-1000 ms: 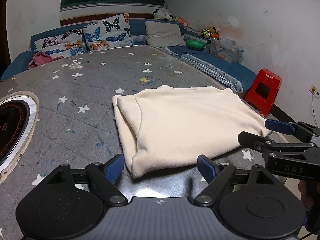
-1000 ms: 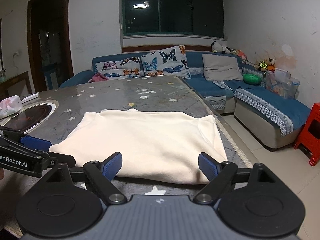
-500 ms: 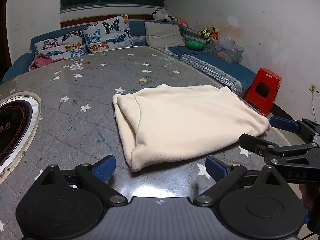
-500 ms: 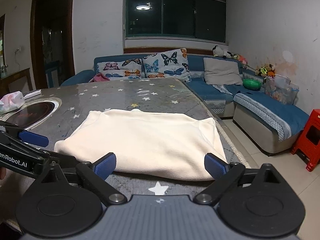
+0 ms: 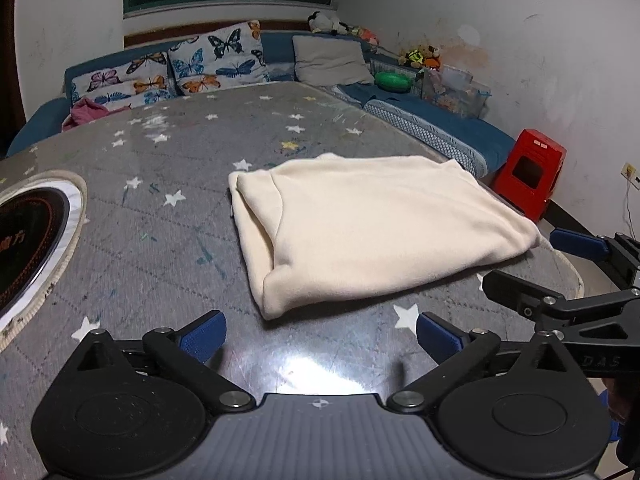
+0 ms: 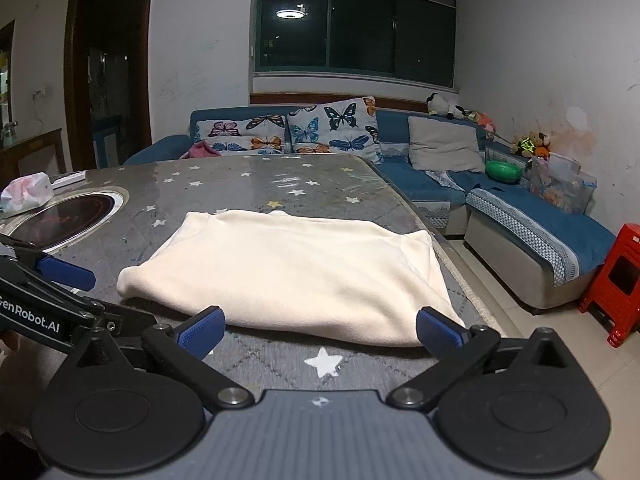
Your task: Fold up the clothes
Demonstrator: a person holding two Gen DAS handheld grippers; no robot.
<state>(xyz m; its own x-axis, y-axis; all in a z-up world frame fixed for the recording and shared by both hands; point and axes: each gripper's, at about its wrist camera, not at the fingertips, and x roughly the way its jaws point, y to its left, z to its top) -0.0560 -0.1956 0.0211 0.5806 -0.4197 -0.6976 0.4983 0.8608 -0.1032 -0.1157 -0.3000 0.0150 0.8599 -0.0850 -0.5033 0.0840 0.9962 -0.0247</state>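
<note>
While both tools hang just short of the cream garment (image 5: pixel 372 228), a fold appears complete.
Left gripper (image 5: pixel 320 336) and right gripper (image 6: pixel 320 330): jaws opening, nothing between them; next, regrasp the garment's near edge.

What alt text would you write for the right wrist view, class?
A cream folded garment lies flat on a grey star-patterned table, just beyond the right tool, whose jaws are opening with nothing between them. The left tool shows at left; a blue sofa stands behind.
</note>
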